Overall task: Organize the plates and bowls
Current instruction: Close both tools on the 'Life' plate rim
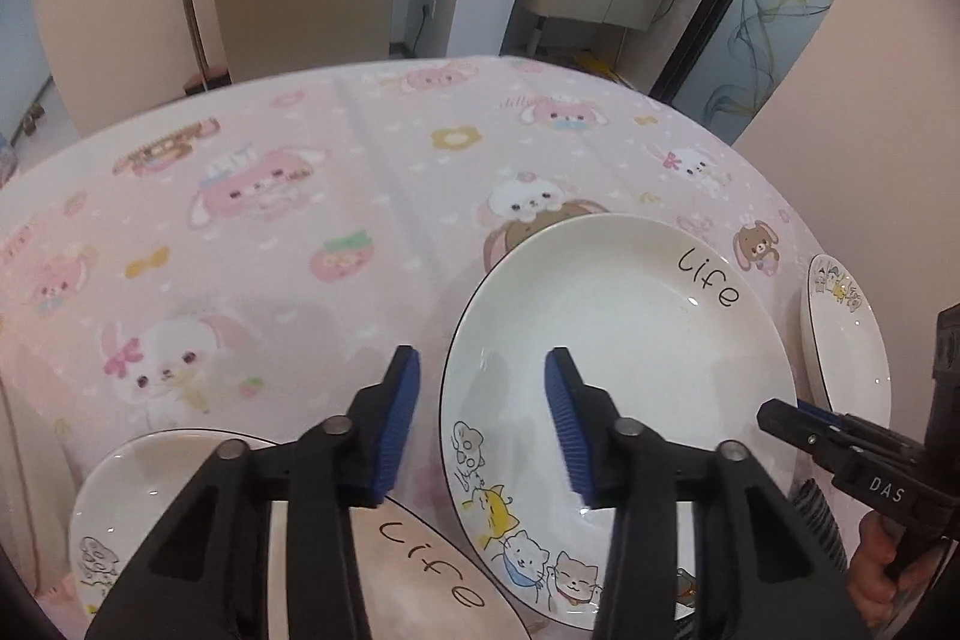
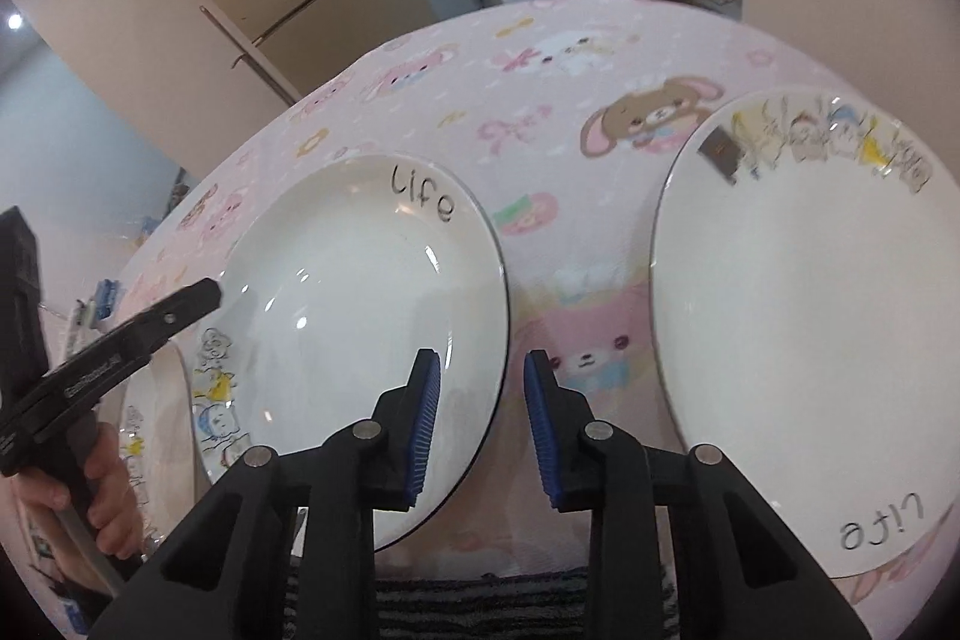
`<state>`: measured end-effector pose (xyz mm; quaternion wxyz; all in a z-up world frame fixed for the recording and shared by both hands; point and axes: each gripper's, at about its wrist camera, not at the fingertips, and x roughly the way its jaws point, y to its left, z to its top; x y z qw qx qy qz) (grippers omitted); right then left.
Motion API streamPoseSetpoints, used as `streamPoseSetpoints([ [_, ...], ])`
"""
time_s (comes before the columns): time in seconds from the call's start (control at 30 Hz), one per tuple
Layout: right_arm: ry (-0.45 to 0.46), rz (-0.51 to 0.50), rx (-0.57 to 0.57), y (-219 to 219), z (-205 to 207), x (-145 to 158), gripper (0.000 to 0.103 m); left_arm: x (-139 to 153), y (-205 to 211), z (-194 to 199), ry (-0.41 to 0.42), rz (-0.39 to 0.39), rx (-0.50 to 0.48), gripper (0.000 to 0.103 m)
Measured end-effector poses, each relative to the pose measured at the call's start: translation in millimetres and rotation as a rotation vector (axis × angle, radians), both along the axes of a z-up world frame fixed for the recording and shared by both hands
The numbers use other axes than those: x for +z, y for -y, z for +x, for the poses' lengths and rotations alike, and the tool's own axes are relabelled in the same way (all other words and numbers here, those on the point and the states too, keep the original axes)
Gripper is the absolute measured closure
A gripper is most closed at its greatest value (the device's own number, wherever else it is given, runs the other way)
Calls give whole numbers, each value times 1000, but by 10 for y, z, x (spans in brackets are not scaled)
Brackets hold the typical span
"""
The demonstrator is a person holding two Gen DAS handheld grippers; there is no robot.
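The left hand-held gripper (image 1: 483, 424) stands open astride the left rim of the middle plate (image 1: 618, 316), pads not touching it. The right hand-held gripper (image 2: 483, 427) is also open, straddling that plate's right rim, nothing pinched. All three white "life" plates lie flat on the bench (image 1: 300, 232) with its pink cartoon cloth: the left plate (image 1: 156, 490) near the front edge, the right plate (image 2: 810, 340) just beside the middle one
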<state>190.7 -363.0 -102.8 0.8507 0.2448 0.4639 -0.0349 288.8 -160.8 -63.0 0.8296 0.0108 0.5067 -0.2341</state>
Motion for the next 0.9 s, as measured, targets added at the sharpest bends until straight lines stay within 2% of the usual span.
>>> streamPoseSetpoints([
  [0.1,13,87,-21,66,-15,-44,76,-65,7,29,-29,-2,-18,72],
  [0.17,4,119,-30,121,1,-90,86,-104,-1,41,-58,-20,-28,74],
  [0.23,-8,132,-35,148,18,-138,89,-136,-5,52,-77,-24,-22,76],
  [0.33,-9,144,-30,134,29,-154,90,-175,-34,69,-83,-15,-5,89],
  [0.57,4,212,-38,223,17,-214,90,-260,-151,132,-142,-126,5,90],
  [0.63,8,245,-33,264,34,-241,91,-253,-140,117,-140,-119,8,90],
  [0.9,19,256,-27,255,30,-250,90,-223,-137,53,-121,-102,14,90],
])
